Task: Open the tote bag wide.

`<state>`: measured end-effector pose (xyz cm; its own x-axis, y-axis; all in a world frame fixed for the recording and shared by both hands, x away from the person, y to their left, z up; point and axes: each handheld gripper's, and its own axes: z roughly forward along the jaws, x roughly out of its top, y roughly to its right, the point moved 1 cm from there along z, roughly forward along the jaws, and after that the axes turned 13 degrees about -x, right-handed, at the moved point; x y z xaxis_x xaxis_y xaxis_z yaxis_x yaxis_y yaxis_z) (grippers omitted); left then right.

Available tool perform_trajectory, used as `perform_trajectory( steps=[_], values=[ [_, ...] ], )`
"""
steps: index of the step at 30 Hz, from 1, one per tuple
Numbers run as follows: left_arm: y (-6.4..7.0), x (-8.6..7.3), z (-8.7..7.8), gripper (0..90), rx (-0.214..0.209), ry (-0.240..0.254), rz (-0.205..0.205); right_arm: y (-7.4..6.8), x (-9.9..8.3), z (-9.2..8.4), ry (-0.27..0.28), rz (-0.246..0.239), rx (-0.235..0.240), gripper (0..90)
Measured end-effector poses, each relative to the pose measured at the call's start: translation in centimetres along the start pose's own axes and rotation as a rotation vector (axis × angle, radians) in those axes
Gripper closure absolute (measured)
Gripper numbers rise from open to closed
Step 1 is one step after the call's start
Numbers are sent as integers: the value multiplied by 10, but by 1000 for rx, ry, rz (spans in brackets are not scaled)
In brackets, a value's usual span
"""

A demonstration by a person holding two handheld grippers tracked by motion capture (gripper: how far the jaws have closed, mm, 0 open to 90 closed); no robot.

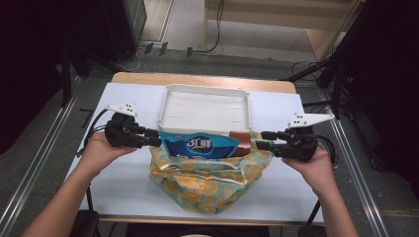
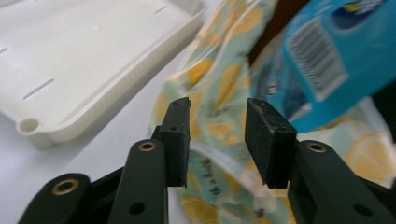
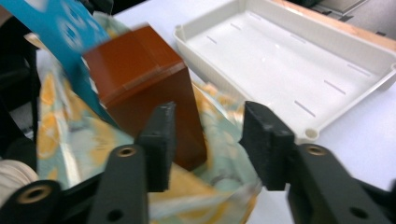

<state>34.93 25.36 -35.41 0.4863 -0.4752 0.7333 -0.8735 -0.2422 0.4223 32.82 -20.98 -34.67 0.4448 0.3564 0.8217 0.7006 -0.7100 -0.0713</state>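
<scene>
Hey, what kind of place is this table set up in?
Probably a lab or recording workspace, not a home: a small white-topped table on grey carpet, black stands and loose cables around it, and a person working a hand-held gripper in each hand.

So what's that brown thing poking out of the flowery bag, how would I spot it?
Start at the white tray in the middle of the table. Just in front of it sits a lemon-print cloth bag with two things sticking out. The brown box is the hard, plain, square-cornered one beside the right gripper, unlike the soft blue printed packet.
</scene>
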Motion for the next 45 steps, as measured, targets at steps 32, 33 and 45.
perform_trajectory(
  steps=[32,33,45],
  values=[
    [20,-25,35,530,-131,-98,1,-36,-19,10,-79,-133,119,510],
    [20,-26,35,678,-138,-112,-20,-36,-23,12,-115,-110,134,633],
    [30,-33,29,900,-138,-108,-14,-47,-31,13,-147,-112,167,900]
  ],
)
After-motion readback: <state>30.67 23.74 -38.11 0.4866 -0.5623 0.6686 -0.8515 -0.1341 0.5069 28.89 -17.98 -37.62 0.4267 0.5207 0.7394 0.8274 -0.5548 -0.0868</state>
